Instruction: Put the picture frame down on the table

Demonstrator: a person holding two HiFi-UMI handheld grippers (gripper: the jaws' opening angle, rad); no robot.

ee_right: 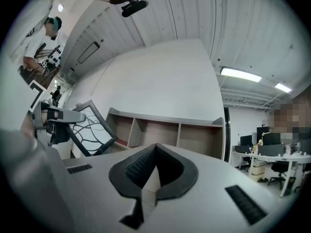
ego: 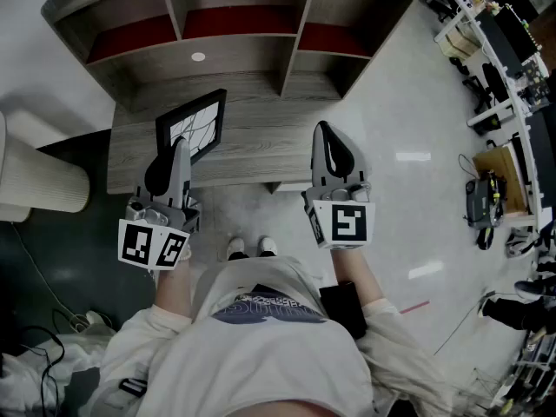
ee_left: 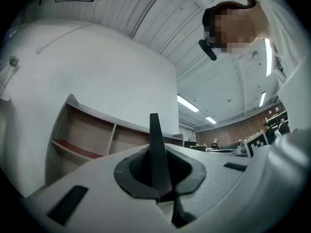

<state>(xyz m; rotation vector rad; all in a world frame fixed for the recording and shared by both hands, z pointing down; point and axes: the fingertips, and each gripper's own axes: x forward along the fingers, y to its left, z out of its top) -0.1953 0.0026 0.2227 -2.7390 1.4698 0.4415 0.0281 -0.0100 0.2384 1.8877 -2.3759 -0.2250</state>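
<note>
The picture frame (ego: 193, 127) is black with a white print of dark branch lines. It tilts above the left part of the grey wood table (ego: 261, 146). My left gripper (ego: 181, 152) is shut on the frame's lower right edge. In the left gripper view the frame (ee_left: 155, 144) shows edge-on as a thin dark blade between the pads of my left gripper (ee_left: 157, 171). The right gripper view shows the frame (ee_right: 90, 127) held aslant at the left. My right gripper (ego: 326, 134) hovers over the table's right part, jaws together and holding nothing, and its tips (ee_right: 155, 152) meet.
A wooden shelf unit (ego: 234, 24) with red-lined compartments stands at the table's back. A pale ribbed cylinder (ego: 39, 181) lies left of the table. Desks with equipment (ego: 508, 50) line the right side, and cables (ego: 35, 346) lie on the floor at the lower left.
</note>
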